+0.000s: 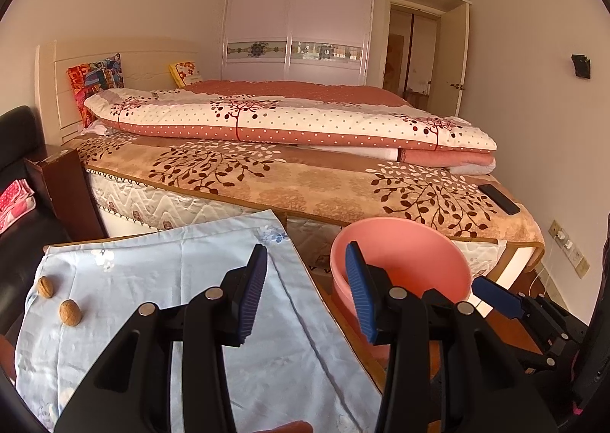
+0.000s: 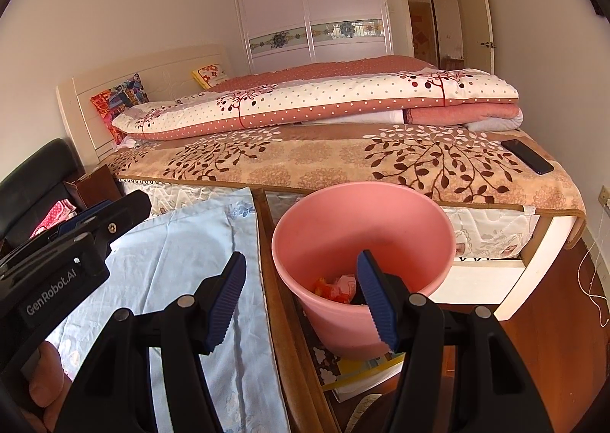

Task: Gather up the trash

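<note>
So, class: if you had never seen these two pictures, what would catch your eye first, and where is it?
The pink bucket stands out first, on the floor beside the bed, with colourful scraps at its bottom. Next come two walnuts on the pale blue cloth to its left, then both open grippers, left and right.

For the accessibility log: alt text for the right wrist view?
Open right gripper hovers over a pink bin holding some trash, beside a table under a blue cloth. The left gripper is at left, a bed behind.

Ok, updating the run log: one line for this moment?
left gripper open | right gripper open | two brown walnuts on blue cloth | pink plastic bin holds wrappers
</note>
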`<state>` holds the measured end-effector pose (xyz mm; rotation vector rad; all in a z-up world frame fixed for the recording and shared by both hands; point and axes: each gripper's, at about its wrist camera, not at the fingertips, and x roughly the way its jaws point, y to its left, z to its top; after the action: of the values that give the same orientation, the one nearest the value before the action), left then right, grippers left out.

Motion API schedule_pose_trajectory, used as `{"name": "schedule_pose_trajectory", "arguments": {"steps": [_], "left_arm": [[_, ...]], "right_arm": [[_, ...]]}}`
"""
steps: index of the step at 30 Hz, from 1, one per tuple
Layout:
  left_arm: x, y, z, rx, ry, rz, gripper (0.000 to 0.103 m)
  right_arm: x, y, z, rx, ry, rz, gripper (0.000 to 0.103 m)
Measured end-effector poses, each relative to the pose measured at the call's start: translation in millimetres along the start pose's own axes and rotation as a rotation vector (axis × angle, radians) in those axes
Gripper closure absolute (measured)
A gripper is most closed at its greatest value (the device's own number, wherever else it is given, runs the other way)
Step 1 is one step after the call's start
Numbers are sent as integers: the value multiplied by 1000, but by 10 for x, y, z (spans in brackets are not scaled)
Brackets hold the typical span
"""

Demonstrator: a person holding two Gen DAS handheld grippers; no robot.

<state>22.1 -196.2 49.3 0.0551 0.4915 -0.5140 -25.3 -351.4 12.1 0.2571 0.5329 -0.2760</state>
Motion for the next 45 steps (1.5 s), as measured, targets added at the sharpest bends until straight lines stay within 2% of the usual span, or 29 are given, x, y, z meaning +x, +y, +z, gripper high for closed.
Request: {"name": "schedule_pose_trajectory", "arguments": {"steps": [18,45], "left_arm": [[122,174,-93,-34,32,40,60],[155,203,-145,-32,47,35,60]], "right_arm": [[-109,56,29,2,-21,-6,43],[-31,96,-9,-3,5,-9,43]]}}
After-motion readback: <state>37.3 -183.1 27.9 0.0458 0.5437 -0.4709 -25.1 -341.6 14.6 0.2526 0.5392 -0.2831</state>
